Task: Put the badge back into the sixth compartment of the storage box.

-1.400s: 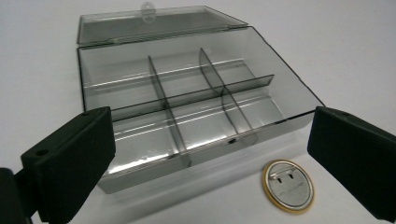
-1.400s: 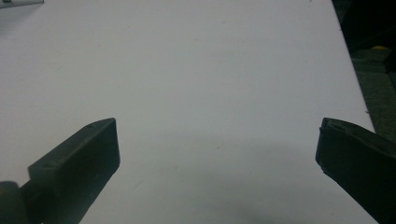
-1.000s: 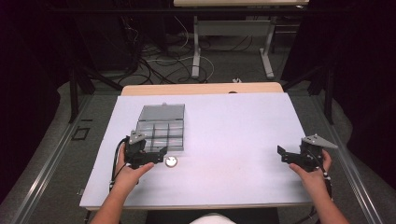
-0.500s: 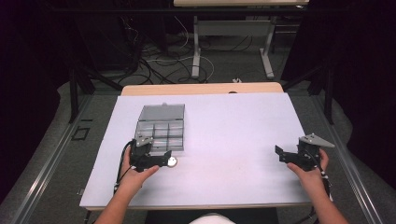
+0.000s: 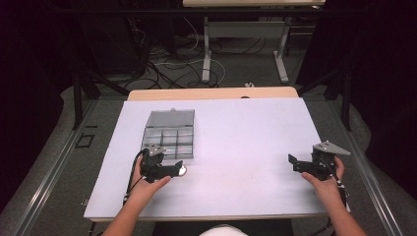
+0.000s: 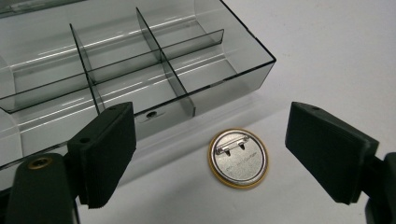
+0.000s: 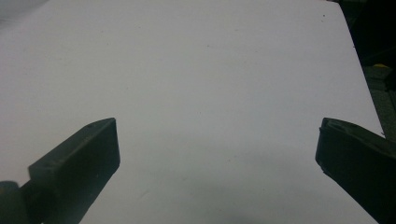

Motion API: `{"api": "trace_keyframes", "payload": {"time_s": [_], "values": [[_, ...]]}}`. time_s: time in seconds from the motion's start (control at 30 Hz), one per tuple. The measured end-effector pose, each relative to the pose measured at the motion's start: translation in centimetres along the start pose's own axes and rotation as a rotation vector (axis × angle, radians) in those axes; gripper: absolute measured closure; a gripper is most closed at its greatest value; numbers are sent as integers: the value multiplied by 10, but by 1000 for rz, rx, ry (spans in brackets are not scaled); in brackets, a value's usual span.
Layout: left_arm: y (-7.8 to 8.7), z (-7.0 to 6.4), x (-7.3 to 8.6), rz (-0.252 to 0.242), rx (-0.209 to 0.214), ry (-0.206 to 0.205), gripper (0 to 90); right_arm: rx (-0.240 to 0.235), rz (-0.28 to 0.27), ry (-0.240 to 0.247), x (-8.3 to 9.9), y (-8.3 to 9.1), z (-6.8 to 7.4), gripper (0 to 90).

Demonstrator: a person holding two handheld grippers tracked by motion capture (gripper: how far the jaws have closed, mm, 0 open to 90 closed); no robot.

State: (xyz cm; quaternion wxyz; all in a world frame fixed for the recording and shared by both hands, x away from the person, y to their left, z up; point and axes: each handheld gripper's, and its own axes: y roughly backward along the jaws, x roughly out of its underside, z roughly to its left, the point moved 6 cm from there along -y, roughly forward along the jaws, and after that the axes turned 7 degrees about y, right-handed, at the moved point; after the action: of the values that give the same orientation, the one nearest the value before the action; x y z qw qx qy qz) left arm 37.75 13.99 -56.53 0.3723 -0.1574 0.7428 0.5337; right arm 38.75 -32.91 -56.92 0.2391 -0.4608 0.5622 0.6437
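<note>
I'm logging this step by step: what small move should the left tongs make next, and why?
Probably lower and close. The left tongs are open with the pin badge lying pin side up on the table between the jaws, untouched, just in front of the open compartment box.

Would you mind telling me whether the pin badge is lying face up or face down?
Face down: the pin badge shows its metal back and clasp, flat on the table.

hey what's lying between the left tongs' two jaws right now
A round pin badge lies face-down on the white table between the open left tongs, touching neither jaw, in the left gripper view.
</note>
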Motion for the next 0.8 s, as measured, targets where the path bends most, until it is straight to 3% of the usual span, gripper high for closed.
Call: {"api": "trace_keyframes", "payload": {"time_s": [0.27,0.37,0.63,0.8], "values": [[-7,-2,3,36,3,-31,184,-9,10,29,3,0,0,0],[-9,-4,4,45,3,-40,206,10,4,14,4,0,-1,0],[-15,-9,9,88,2,-77,283,-1,26,34,6,1,-1,0],[-19,-11,12,113,3,-92,304,-7,26,18,7,1,1,0]]}}
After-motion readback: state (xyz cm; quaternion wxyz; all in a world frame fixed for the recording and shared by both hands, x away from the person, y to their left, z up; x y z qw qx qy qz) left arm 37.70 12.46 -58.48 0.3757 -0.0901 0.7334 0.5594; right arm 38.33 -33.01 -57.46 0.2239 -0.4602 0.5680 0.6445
